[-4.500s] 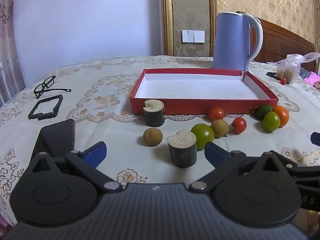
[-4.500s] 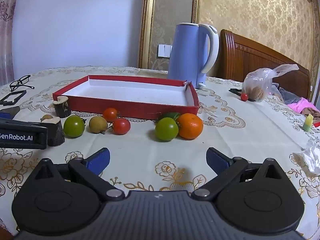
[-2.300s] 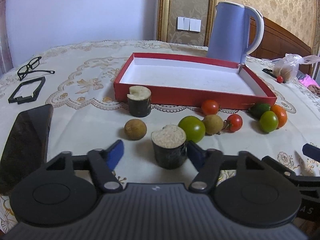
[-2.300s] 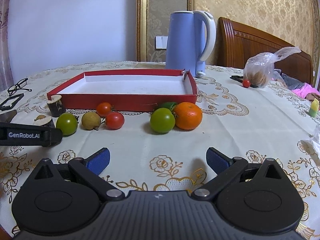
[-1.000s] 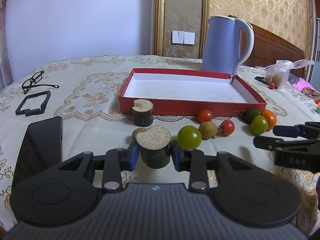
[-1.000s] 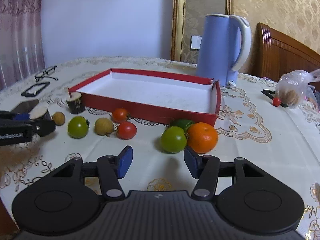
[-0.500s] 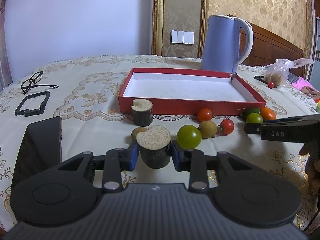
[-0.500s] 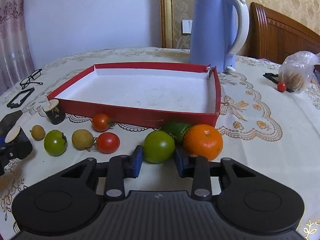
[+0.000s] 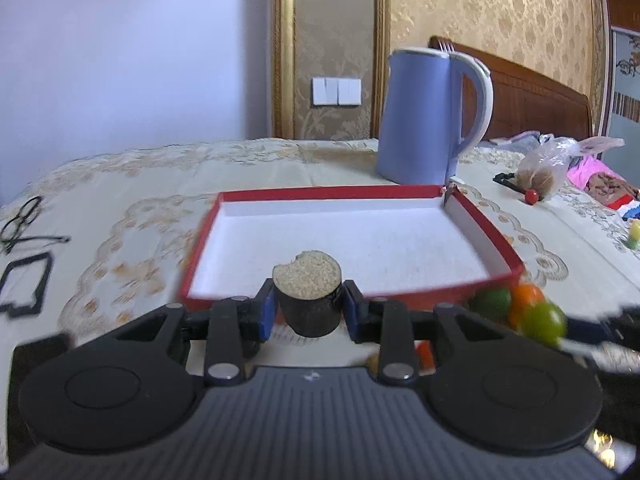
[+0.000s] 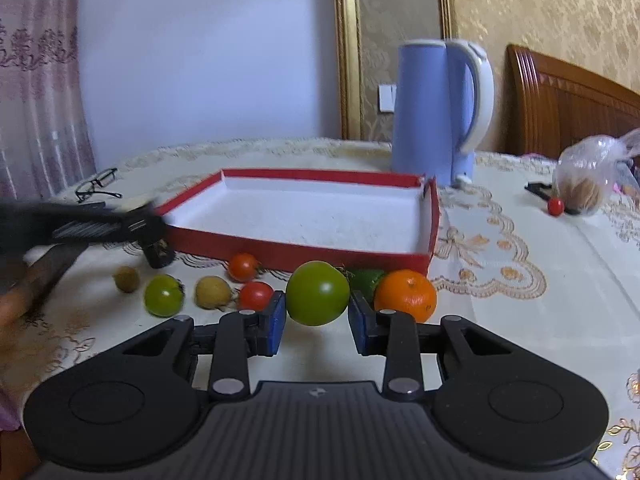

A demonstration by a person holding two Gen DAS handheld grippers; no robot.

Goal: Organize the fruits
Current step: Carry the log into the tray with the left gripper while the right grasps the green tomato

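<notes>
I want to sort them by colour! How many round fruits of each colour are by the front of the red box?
green fruits: 3
red tomatoes: 2
orange: 1
yellow-brown fruits: 2
Total: 8

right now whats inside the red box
Nothing shows inside the red box: both wrist views show only its bare white floor. The strip of floor just behind the near wall is hidden, and in the left wrist view the held sugarcane piece covers part of it.
</notes>
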